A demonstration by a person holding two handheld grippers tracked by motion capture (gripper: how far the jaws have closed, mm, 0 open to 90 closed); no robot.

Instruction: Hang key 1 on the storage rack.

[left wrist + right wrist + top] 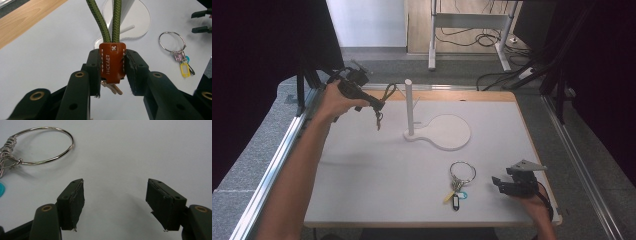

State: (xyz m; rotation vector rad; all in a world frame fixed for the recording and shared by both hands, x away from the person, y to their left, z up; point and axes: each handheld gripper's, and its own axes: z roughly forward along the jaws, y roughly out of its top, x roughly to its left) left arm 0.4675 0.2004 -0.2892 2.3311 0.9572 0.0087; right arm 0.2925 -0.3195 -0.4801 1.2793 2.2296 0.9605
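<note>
Leather tag (112,62) on the green cord (106,20) is clamped in the left gripper (112,72), up near the surface's (362,190) far left corner. Right gripper (115,202) sits near the front right corner, jaws apart, just beside the key ring (40,145).

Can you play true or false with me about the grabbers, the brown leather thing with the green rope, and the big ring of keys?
1. The left gripper squeezes the brown leather tag of the green rope loop. True.
2. The right gripper is holding the big key ring. False: its jaws stand open over the bare white table, with the ring lying apart from them.
3. The green rope loop already hangs on the white post. False: it is held up in the air beside the post.
4. The key ring carries a yellow tag. True.
5. The white post stands on a round white base. True.
</note>
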